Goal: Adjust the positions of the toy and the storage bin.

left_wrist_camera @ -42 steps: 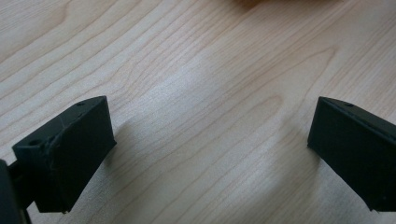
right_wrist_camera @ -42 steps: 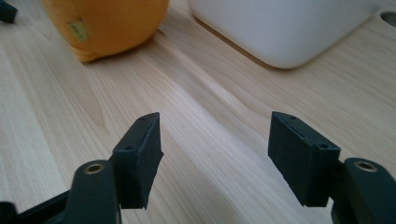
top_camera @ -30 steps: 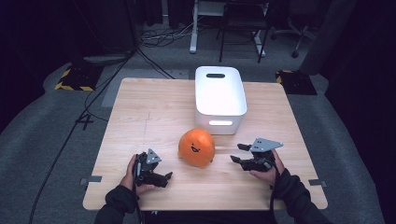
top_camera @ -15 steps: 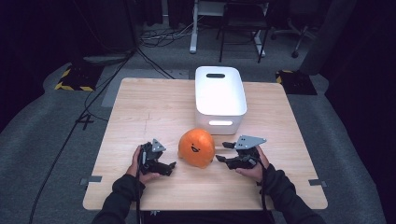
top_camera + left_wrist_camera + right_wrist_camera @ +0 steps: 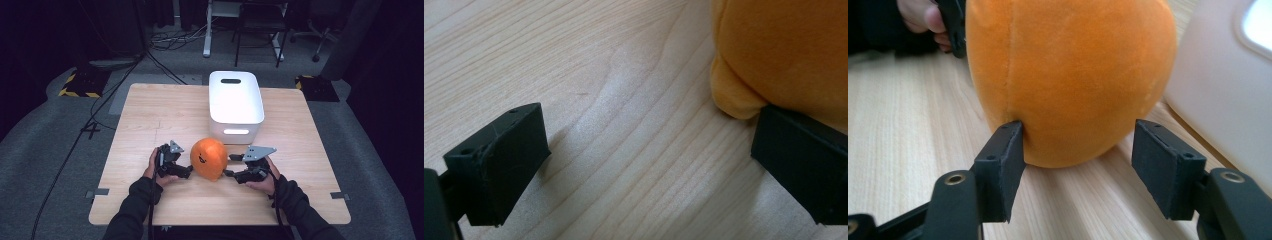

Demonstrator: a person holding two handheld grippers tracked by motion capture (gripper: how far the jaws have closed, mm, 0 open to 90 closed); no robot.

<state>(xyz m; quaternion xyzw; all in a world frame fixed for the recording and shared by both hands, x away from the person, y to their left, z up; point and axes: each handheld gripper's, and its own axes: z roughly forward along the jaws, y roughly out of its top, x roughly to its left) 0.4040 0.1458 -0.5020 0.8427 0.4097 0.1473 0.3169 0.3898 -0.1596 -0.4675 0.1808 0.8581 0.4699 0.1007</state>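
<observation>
Closed in from both flanks since the earlier frames: left gripper [image 5: 186,171] now touching the round orange plush ball with a stitched face [image 5: 209,158] at its nine o'clock, right gripper [image 5: 229,166] nosing in at three o'clock. Left jaws spread wide, one pad against soft fabric, nothing pinched. Right jaws just been opening, straddling the ball's lower bulge [image 5: 1068,80], one pad brushing the seam, no squeeze yet. Ball resting on the pale wood-grain table [image 5: 150,115], just at six o'clock of the white rounded plastic bin [image 5: 235,102]. Risk: velvety, squashy, curved surface likely to slip or roll away under low, uneven pinches; possible bump against the bin.
</observation>
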